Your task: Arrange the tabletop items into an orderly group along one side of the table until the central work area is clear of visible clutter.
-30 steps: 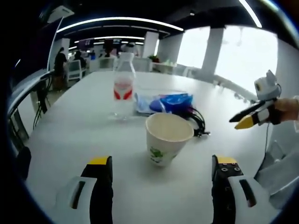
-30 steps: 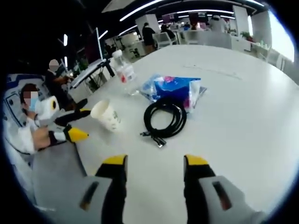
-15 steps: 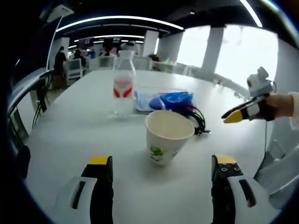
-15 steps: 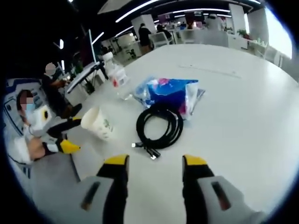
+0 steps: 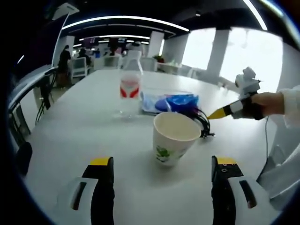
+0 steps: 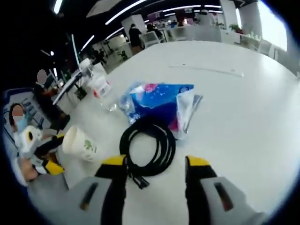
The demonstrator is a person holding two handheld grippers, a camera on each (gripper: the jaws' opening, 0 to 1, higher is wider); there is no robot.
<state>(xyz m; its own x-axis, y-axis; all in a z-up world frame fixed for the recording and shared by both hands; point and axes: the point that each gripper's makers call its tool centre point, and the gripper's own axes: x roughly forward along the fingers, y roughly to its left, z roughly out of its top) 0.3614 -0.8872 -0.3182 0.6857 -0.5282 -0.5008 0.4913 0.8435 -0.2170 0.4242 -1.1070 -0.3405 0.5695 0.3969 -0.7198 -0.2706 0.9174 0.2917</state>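
Paper cup [image 5: 172, 141]: upright on the white desk [image 5: 84, 131], just beyond and between the left hand-held gripper's jaws; a green print on its side; in the right gripper view it shows at the near left [image 6: 80, 144].
Left hand-held gripper [image 5: 159, 180]: jaws spread wide apart, yellow tips, holding nothing, touching nothing; the cup stands ahead of the tips, not between them.
Right hand-held gripper [image 6: 156, 180]: jaws wide apart, empty; the near edge of the cable coil lies just ahead of the gap between them. In the left gripper view it comes in from the right [image 5: 220, 112], carried in a hand [image 5: 262, 104], above the desk near the cable; from that side its jaws look close together, but I cannot tell for sure.
Black cable [image 6: 149, 149]: coiled in a loose ring, flat on the desk, its plug end at the near side; its far edge touches the blue packet.
Blue packet [image 6: 161, 101]: crinkled plastic, lying flat, just beyond the cable; print too blurred to read.
Water bottle [image 5: 130, 90]: clear, red label, upright, left of the packet and farther than the cup.
Far background: chairs and people in an office, too small and dim to make out.
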